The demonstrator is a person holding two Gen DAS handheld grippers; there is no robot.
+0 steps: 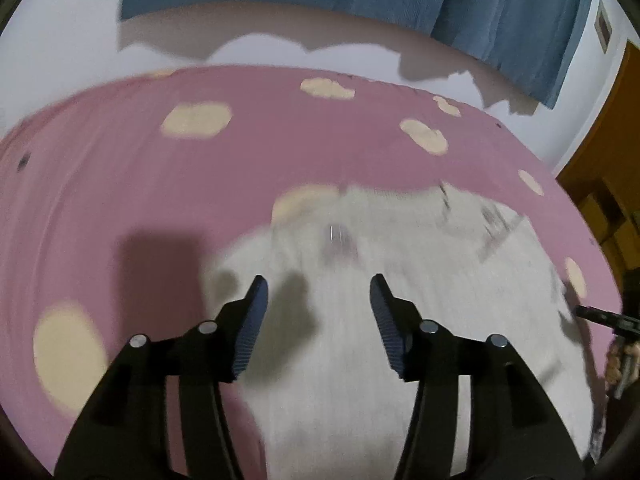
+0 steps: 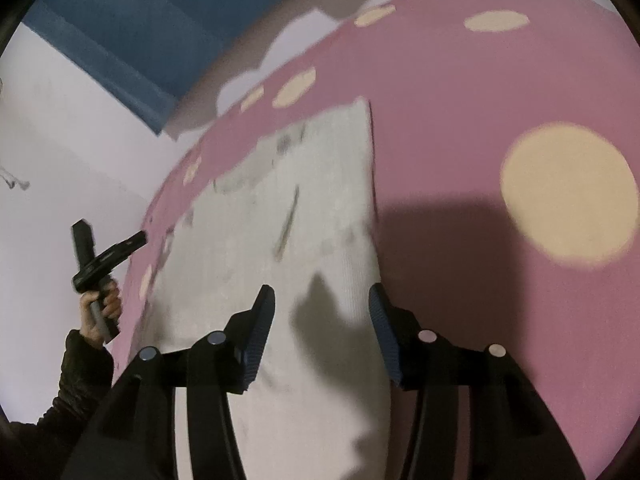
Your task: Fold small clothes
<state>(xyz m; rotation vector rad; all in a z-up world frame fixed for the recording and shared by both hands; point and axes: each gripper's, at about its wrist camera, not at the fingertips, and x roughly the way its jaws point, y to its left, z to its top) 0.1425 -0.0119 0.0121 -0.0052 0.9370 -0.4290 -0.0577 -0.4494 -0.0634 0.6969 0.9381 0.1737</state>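
A small light grey garment [image 1: 400, 280] with faint dark markings lies flat on a pink cloth with cream spots [image 1: 140, 168]. My left gripper [image 1: 319, 280] is open and empty, hovering above the garment's near left part. The right gripper shows at the far right edge of the left wrist view [image 1: 600, 316]. In the right wrist view the garment [image 2: 288, 208] stretches away, its right edge straight. My right gripper [image 2: 322, 290] is open and empty above the garment's near right edge. The left gripper [image 2: 104, 252], held in a hand, is at the left beyond the cloth's edge.
The pink spotted cloth [image 2: 480, 120] covers a bed-like surface. Behind it are a white wall with peeling paint [image 1: 280, 48] and a blue curtain [image 1: 480, 0]. A brown wooden door [image 1: 608, 160] stands at the right.
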